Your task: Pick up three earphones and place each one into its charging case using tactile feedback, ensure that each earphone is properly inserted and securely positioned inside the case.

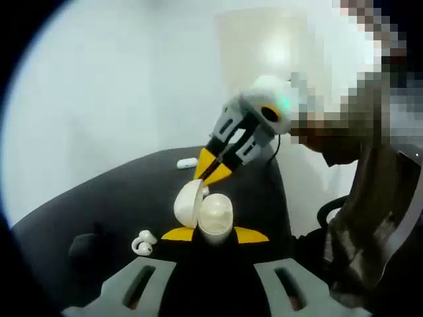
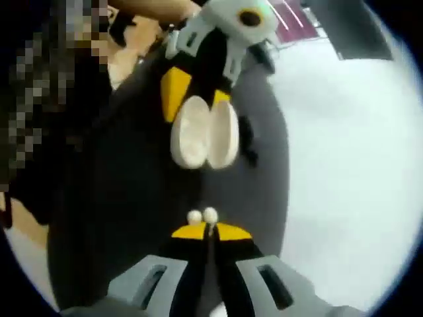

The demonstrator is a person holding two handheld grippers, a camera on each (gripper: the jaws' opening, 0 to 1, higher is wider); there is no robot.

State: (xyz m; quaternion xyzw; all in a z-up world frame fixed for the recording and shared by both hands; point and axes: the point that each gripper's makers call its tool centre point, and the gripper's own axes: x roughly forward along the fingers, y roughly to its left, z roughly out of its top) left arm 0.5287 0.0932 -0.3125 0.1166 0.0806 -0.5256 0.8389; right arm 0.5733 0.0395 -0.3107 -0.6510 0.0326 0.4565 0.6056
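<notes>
One charging case (image 1: pixel 205 211) is open at the lower centre of the left gripper view, clamped between the yellow-tipped jaws of the left gripper (image 1: pixel 215 234), which grip its base from both sides. Its lid stands swung up to the left and its hollow faces up toward the top of the frame. In the right gripper view the same charging case (image 2: pixel 203 135) sits in the upper centre with its two halves spread side by side, their long axes running top to bottom, and the left gripper (image 2: pixel 198 92) reaches down to it from the top of the frame.

Three earphones can be counted. One earphone (image 2: pixel 201 216), small and white, is pinched in the nearly closed jaws of the right gripper (image 2: pixel 210 231) at the lower centre of the right gripper view, just below the open case. In the left gripper view the right gripper (image 1: pixel 213 168) slants down from the upper right, its yellow tips right at the lid edge. A second earphone (image 1: pixel 143 242) lies loose on the dark tabletop (image 1: pixel 99 205) at lower left of the case, curled like a hook. A third earphone (image 1: pixel 187 162), long axis roughly level, lies farther back near the tabletop's far edge.
</notes>
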